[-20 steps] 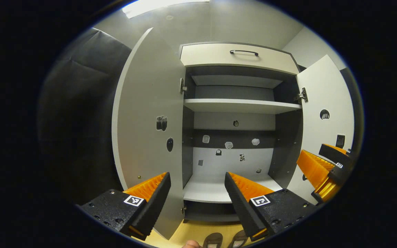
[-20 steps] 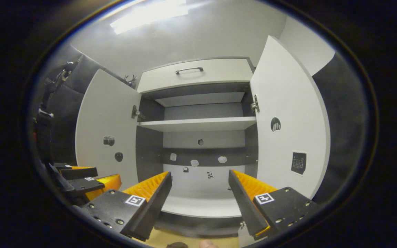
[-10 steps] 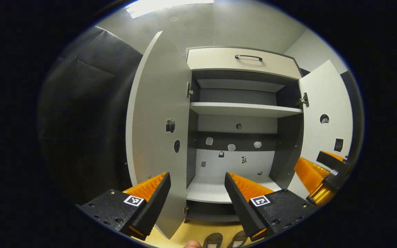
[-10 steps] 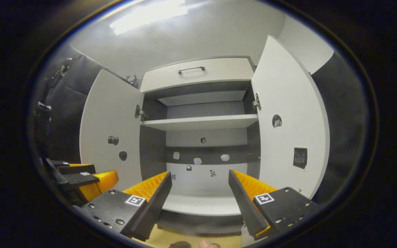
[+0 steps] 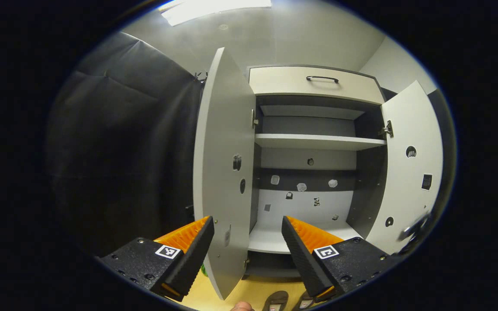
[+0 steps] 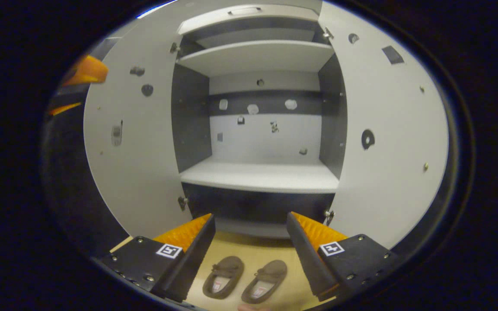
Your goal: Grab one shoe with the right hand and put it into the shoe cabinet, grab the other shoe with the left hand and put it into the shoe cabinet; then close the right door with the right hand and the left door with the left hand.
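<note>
In the left gripper view, the left gripper [image 5: 247, 242] is held level and faces the shoe cabinet [image 5: 314, 86], jaws wide with nothing between them. The left door [image 5: 225, 172] stands open, seen almost edge-on between the two fingers, and the right door [image 5: 409, 172] is swung open farther right. In the right gripper view, the right gripper [image 6: 251, 242] tilts downward toward the floor [image 6: 253, 248] in front of the cabinet, jaws wide and empty. Between its fingers lie two brown shoes side by side: the left shoe [image 6: 223, 276] and, just beside it, the right shoe [image 6: 264, 280]. Both rest on the floor below the bottom shelf [image 6: 260, 177], apart from the fingers
</note>
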`<state>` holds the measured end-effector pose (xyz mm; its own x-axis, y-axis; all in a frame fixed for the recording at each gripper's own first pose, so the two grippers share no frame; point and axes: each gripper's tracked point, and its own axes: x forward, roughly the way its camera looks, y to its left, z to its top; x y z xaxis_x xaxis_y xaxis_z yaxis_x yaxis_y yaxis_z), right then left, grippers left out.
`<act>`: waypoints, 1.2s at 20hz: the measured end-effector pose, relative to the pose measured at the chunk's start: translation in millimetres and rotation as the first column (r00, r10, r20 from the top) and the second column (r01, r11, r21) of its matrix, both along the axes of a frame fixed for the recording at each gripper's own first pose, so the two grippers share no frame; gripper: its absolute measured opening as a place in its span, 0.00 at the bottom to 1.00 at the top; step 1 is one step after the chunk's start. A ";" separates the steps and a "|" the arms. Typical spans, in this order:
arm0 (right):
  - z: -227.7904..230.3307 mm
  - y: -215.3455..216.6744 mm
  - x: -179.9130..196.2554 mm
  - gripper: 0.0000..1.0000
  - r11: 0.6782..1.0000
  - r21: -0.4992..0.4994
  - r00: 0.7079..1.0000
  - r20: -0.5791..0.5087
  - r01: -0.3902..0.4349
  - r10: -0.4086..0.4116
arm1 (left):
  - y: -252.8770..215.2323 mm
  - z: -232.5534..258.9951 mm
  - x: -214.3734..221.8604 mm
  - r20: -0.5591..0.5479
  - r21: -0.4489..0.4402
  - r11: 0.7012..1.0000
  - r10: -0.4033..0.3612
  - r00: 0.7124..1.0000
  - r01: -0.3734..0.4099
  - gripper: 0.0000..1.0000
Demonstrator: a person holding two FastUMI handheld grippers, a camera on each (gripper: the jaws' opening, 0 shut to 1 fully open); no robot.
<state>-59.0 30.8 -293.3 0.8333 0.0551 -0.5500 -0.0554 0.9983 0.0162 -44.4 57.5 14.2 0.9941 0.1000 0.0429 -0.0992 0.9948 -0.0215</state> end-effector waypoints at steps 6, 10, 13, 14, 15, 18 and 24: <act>-160.4 0.0 -36.0 0.80 0.999 0.012 0.935 -0.352 0.041 -0.034 | 26.6 -1.8 -14.0 -0.008 0.003 0.999 0.054 0.998 -0.054 0.96; -226.0 -6.9 -64.3 0.65 0.999 -0.021 0.866 -0.497 0.043 -0.048 | 44.7 -3.3 -23.0 -0.016 0.016 0.994 0.104 0.994 -0.104 0.96; -262.4 -10.1 -76.2 0.65 0.998 -0.040 0.829 -0.556 0.039 -0.055 | 56.1 -5.9 -30.4 -0.025 0.018 0.990 0.139 0.990 -0.139 0.93; -272.4 -12.9 -75.4 0.60 0.998 -0.059 0.825 -0.562 0.038 -0.064 | 60.0 -6.3 -33.1 -0.028 0.024 0.988 0.153 0.988 -0.152 0.96; -277.2 -15.4 -69.9 0.65 0.996 -0.074 0.827 -0.557 0.039 -0.074 | 63.6 -7.1 -35.1 -0.031 0.030 0.986 0.165 0.986 -0.164 0.96; -297.1 -23.7 -51.5 0.60 0.992 -0.121 0.843 -0.530 0.040 -0.098 | 73.3 -9.3 -42.6 -0.042 0.051 0.979 0.201 0.979 -0.198 0.93; -308.0 -35.8 -43.4 0.09 0.980 -0.198 0.852 -0.512 0.012 -0.114 | 90.0 -11.5 -50.0 -0.057 0.062 0.966 0.253 0.966 -0.249 0.96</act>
<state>-102.4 -5.0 -601.3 0.4220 -0.1301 -0.8972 -0.0264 0.9875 -0.1556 -94.3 147.5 2.7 0.9382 0.3460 -0.0074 -0.3453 0.9374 0.0457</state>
